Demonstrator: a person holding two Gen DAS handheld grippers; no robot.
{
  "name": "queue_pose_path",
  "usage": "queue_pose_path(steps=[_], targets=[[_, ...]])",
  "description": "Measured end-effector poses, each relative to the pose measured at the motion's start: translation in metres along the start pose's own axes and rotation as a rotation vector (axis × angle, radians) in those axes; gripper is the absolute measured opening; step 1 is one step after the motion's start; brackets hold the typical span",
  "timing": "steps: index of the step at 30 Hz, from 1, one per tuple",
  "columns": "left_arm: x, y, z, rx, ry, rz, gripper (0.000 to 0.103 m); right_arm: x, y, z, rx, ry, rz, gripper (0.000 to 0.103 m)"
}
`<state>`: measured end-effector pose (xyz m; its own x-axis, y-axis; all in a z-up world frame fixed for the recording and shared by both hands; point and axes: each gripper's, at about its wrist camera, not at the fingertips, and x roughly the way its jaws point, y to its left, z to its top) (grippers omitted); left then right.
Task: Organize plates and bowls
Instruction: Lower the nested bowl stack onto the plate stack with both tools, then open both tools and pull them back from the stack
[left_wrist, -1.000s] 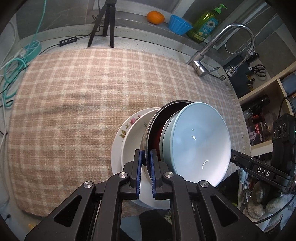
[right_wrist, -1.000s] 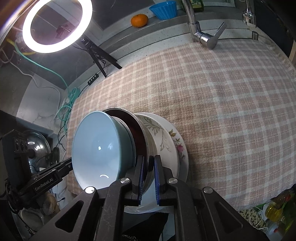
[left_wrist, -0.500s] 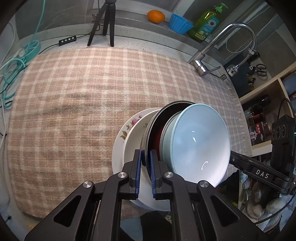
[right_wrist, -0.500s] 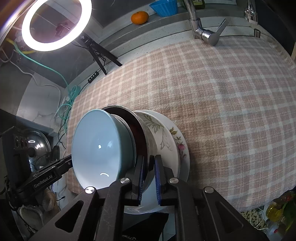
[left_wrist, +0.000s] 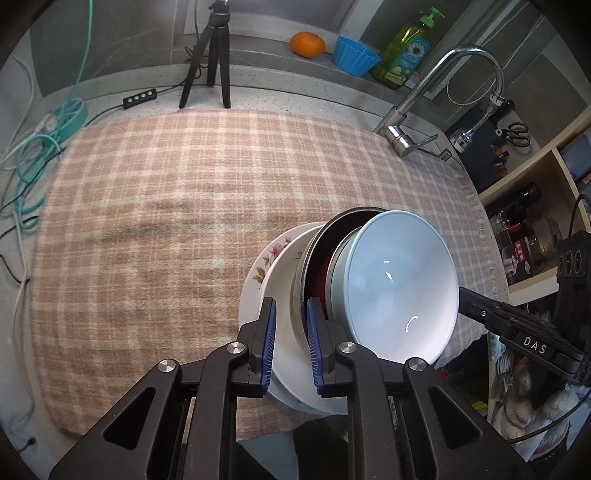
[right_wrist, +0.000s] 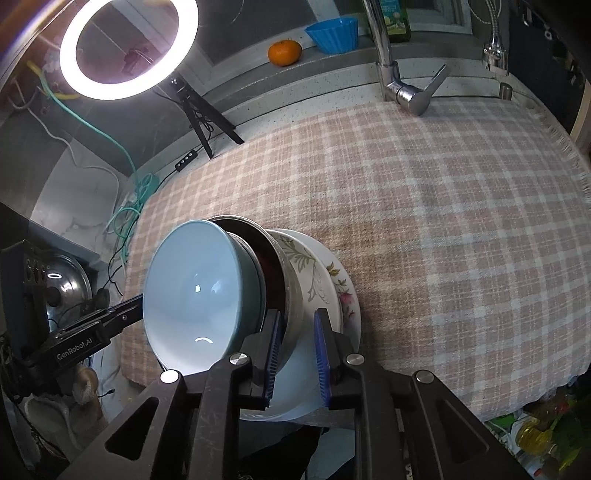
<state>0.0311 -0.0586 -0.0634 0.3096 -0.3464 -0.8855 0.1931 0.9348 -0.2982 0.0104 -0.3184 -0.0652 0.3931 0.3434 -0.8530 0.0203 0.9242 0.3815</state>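
A stack stands on the plaid cloth: a floral white plate at the bottom, a metal bowl with a dark red inside on it, and a light blue bowl on top. The same stack shows in the right wrist view: plate, metal bowl, blue bowl. My left gripper is open, its fingers astride the metal bowl's rim. My right gripper is open astride the same rim on the opposite side.
A faucet rises at the back right. An orange, a blue cup and a soap bottle sit on the ledge. A tripod and cables lie at the back left. The stack is near the cloth's front edge.
Both grippers were shut on the metal bowl's rim; both have now opened and released it. The stack has settled a little lower on the cloth.
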Motion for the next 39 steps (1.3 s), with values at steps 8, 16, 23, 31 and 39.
queue_pose_path(steps=[8,16,23,31,39], targets=[[-0.026,-0.004,-0.004,0.036,-0.101,0.077,0.016,-0.020,0.001,-0.009,-0.029,-0.087,-0.071,0.018],[-0.048,-0.018,-0.018,0.099,-0.197,0.128,0.022,-0.040,0.014,-0.022,-0.079,-0.182,-0.118,0.025],[-0.064,-0.032,-0.030,0.120,-0.267,0.140,0.051,-0.056,0.026,-0.034,-0.100,-0.268,-0.125,0.034],[-0.080,-0.045,-0.039,0.157,-0.328,0.154,0.066,-0.073,0.041,-0.049,-0.156,-0.367,-0.178,0.058],[-0.083,-0.048,-0.043,0.159,-0.329,0.160,0.066,-0.081,0.050,-0.055,-0.172,-0.401,-0.204,0.066]])
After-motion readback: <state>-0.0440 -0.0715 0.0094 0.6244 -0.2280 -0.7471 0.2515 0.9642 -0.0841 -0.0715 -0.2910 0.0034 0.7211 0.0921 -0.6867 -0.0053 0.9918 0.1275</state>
